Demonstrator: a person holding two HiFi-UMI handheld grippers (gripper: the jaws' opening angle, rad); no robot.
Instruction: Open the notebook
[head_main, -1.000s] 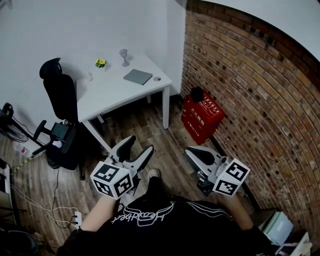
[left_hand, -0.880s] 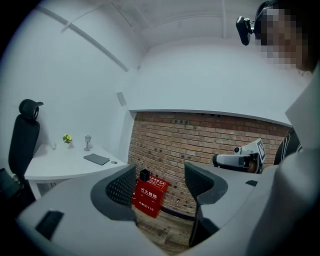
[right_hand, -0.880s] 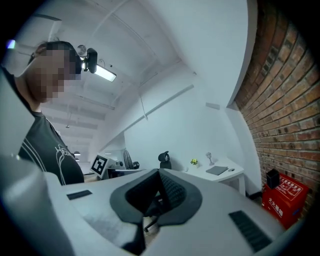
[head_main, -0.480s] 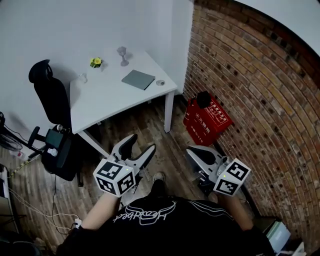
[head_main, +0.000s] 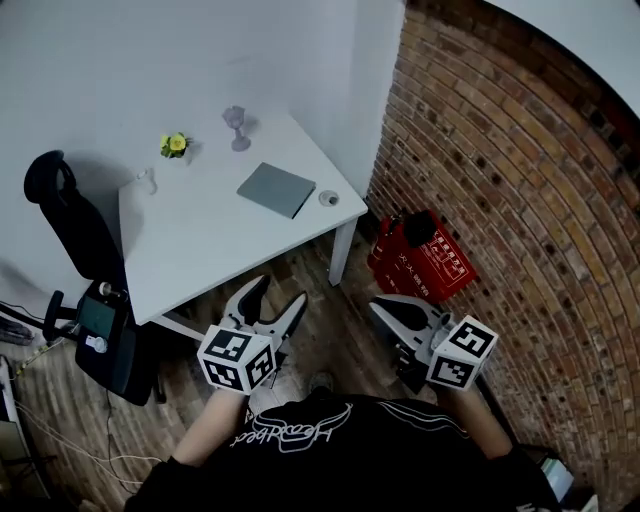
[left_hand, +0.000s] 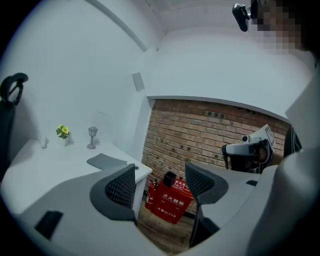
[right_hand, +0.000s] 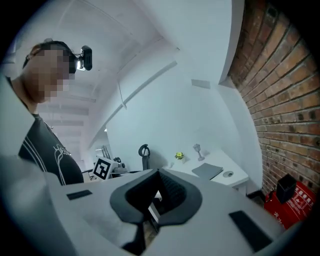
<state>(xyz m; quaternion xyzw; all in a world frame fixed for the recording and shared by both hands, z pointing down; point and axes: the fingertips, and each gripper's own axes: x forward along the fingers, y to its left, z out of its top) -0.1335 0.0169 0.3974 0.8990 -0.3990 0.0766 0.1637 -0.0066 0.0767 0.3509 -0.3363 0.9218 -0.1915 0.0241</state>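
Observation:
A closed grey notebook (head_main: 276, 189) lies flat on the white table (head_main: 200, 240), toward its right end; it also shows in the left gripper view (left_hand: 106, 161) and the right gripper view (right_hand: 207, 170). My left gripper (head_main: 276, 300) is held above the floor, well short of the table, with its jaws apart and nothing between them (left_hand: 159, 185). My right gripper (head_main: 386, 308) hangs at the same height to the right, with its jaws pressed together and empty (right_hand: 158, 192).
On the table's far side stand a small yellow flower pot (head_main: 175, 146), a grey goblet-shaped ornament (head_main: 236, 125) and a small round object (head_main: 328, 198) by the notebook. A black office chair (head_main: 70, 250) stands left of the table. A red fire-equipment box (head_main: 425, 258) rests against the brick wall (head_main: 520, 200).
The view has moved closer to the table, which now sits lower and larger in the frame. Both grippers keep the same pose relative to the body.

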